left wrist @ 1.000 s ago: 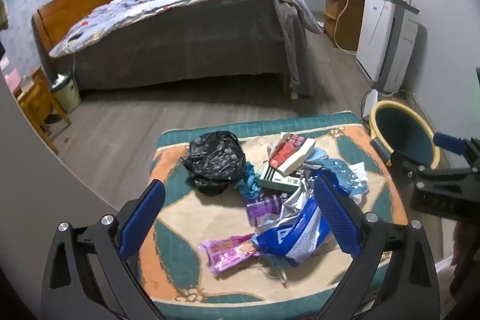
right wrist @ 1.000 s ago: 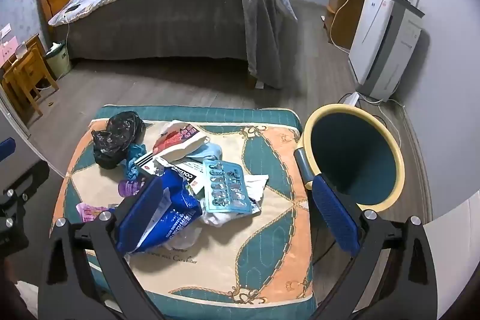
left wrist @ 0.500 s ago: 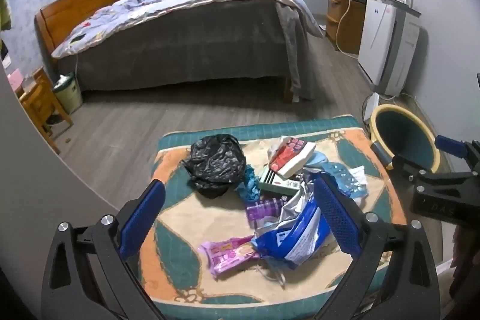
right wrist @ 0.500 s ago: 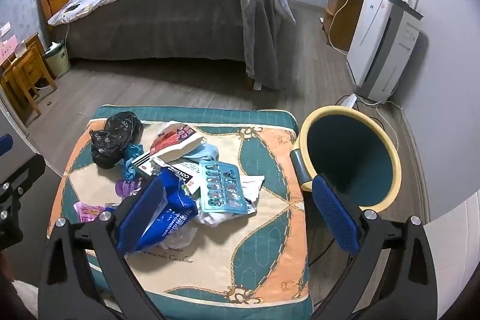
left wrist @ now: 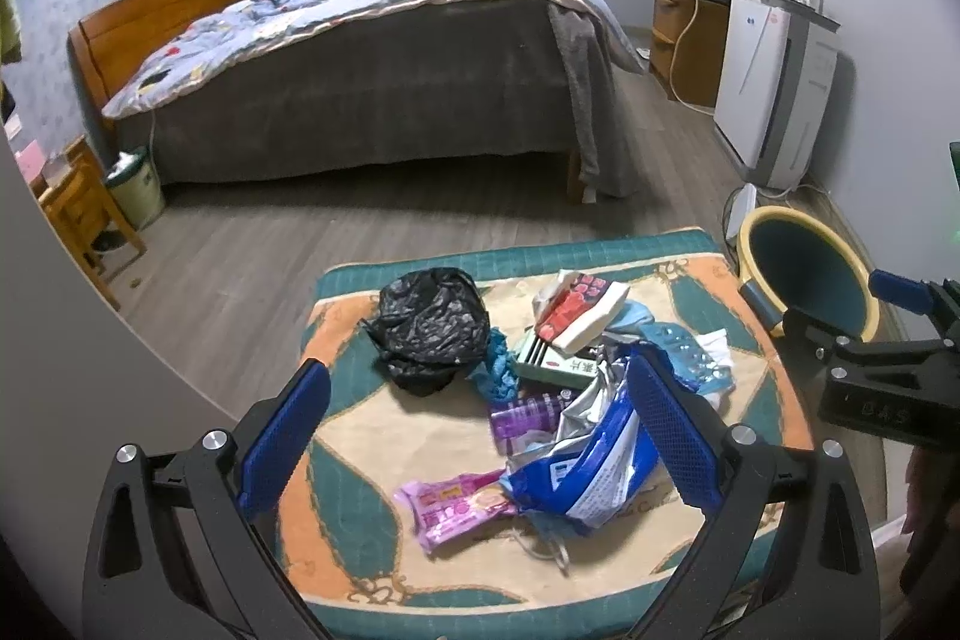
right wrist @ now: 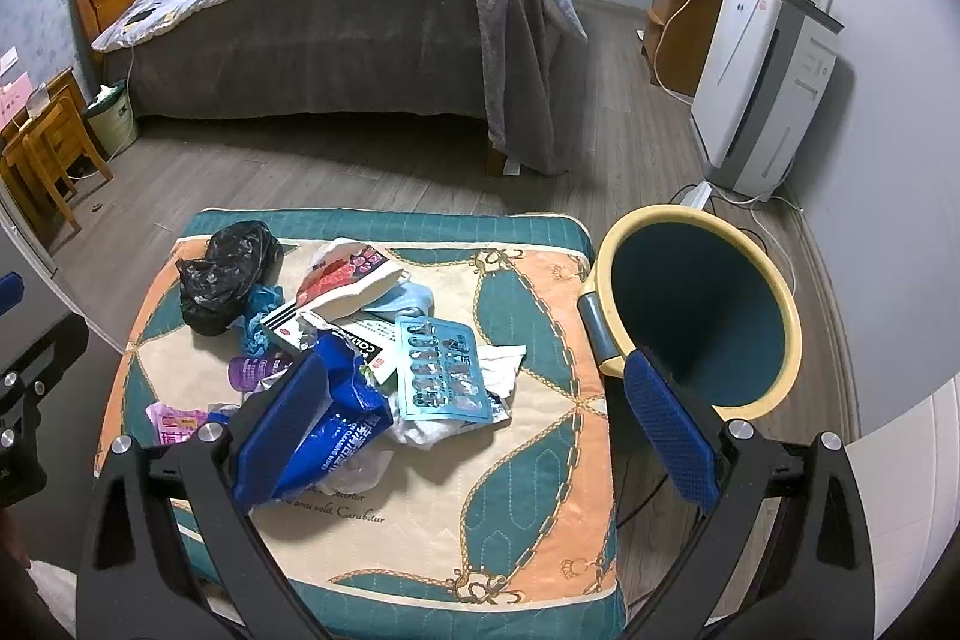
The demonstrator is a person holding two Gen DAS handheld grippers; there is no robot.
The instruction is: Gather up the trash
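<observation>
A heap of trash lies on a patterned mat (left wrist: 360, 568) (right wrist: 540, 490): a crumpled black bag (left wrist: 429, 328) (right wrist: 225, 274), a blue wipes pack (left wrist: 576, 478) (right wrist: 342, 436), a pink wrapper (left wrist: 450, 511), a purple wrapper (left wrist: 522, 415), a blister sheet (right wrist: 441, 370) and a red-and-white pack (left wrist: 579, 310) (right wrist: 351, 280). A yellow-rimmed teal bin (left wrist: 810, 280) (right wrist: 696, 316) stands right of the mat. My left gripper (left wrist: 474, 430) is open and empty above the heap. My right gripper (right wrist: 474, 430) is open and empty, with the bin behind its right finger.
A bed (left wrist: 372, 76) with a blue duvet fills the far side. A white air purifier (left wrist: 774, 94) and a wooden cabinet (left wrist: 684, 40) stand along the right wall. A wooden stool (left wrist: 78, 214) and a small green bin (left wrist: 135, 184) stand at the left.
Both grippers have drifted slightly; the mat and trash sit a little lower and nearer in the views. Neither gripper has taken hold of anything.
</observation>
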